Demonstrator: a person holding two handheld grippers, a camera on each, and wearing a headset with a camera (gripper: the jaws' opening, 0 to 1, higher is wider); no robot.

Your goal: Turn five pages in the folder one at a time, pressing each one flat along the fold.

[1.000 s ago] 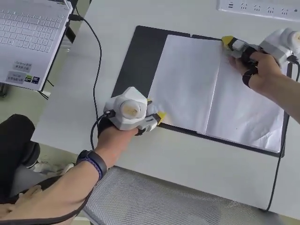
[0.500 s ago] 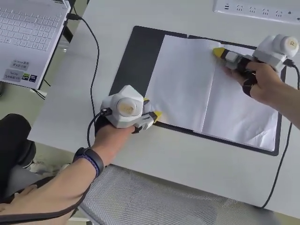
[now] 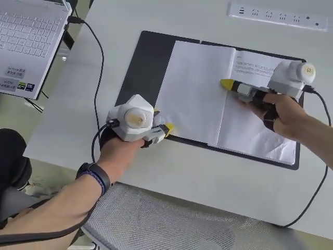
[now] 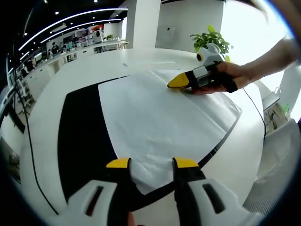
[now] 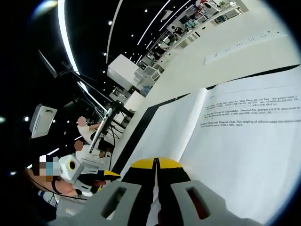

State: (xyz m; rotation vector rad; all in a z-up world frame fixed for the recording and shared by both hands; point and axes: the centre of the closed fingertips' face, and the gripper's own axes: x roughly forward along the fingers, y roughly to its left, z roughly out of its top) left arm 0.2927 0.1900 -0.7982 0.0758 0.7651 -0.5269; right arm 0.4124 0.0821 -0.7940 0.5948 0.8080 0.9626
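The right gripper [image 5: 155, 165], jaws together at bottom centre, points along the open folder's [image 5: 143, 121] white pages [image 5: 244, 146].

black folder [image 3: 148, 67] open flat, white pages [image 3: 195, 94] spread

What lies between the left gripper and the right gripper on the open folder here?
The blank white page, lying flat with nothing on it, spans the stretch from the left gripper to the right gripper. The head view and the left gripper view show it.

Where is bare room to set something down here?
Bare white bench lies between the open black folder and the near edge, and between folder and white power strip. Crowded: the white pages, under the left hand-held gripper and right hand-held gripper.
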